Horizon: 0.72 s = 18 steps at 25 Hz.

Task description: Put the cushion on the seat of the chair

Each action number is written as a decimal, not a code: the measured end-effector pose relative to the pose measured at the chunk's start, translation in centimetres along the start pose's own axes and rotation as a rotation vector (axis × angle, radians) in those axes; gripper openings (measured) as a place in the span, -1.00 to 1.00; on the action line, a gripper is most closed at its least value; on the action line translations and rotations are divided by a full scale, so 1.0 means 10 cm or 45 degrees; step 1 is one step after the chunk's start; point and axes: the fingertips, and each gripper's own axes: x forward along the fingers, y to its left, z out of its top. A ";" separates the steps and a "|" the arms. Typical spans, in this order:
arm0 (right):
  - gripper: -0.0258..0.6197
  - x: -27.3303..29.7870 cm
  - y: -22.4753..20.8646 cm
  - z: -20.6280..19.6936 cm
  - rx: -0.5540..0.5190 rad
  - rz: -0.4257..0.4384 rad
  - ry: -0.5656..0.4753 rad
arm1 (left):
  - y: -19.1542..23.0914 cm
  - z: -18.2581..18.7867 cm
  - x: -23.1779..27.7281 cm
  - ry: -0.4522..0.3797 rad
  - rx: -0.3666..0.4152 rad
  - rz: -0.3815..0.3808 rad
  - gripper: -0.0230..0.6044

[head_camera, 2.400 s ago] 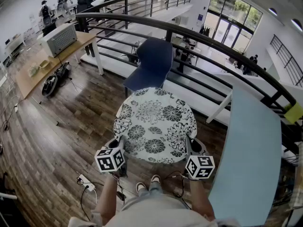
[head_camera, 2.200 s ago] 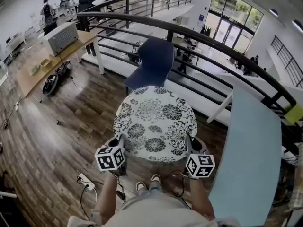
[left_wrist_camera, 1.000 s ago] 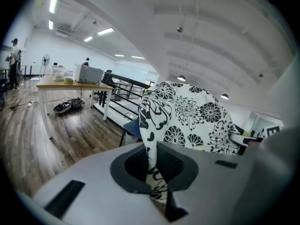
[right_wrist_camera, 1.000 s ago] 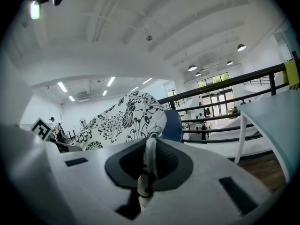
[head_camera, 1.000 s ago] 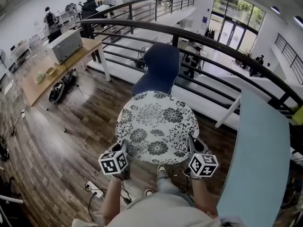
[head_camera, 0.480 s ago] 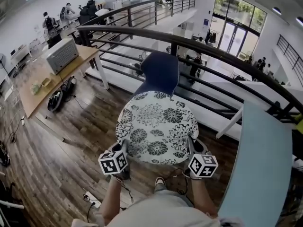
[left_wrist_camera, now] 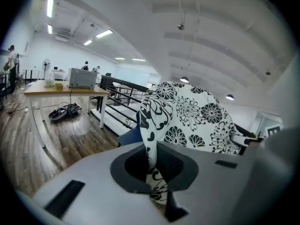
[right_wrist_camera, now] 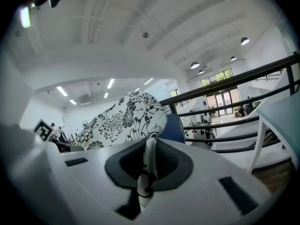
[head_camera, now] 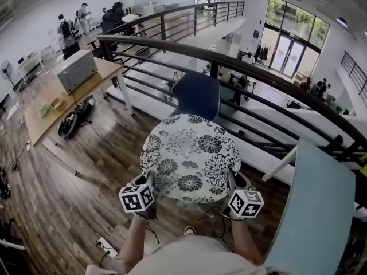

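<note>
Left claw [head_camera: 147, 183] of mine pinches the near-left hem of the cushion [head_camera: 190, 156], soft, light and floppy by my reckoning, held mid-frame below the blue chair [head_camera: 198, 95] at upper centre, while my right claw [head_camera: 230, 182] clamps the near-right hem, spreading it flat.

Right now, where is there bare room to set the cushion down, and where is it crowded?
The light blue table at right shows a bare top. The wood floor between the wooden table and the cushion is open. Crowded: the grey box on that table, dark gear beside it. The chair seat is mostly hidden behind the cushion.
</note>
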 end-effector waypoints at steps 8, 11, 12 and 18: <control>-0.87 0.43 -0.16 0.11 -0.037 0.025 0.022 | 0.08 0.07 0.37 0.000 -0.032 0.024 -0.88; -0.87 0.67 -0.22 0.09 -0.033 0.026 0.049 | 0.15 0.13 0.55 0.013 -0.029 0.043 -0.88; -0.87 0.77 -0.22 0.08 -0.036 0.031 0.059 | 0.19 0.16 0.61 0.016 -0.028 0.053 -0.88; -0.87 1.33 -0.22 0.19 -0.050 0.026 0.094 | 0.42 0.41 1.12 0.037 -0.061 0.051 -0.88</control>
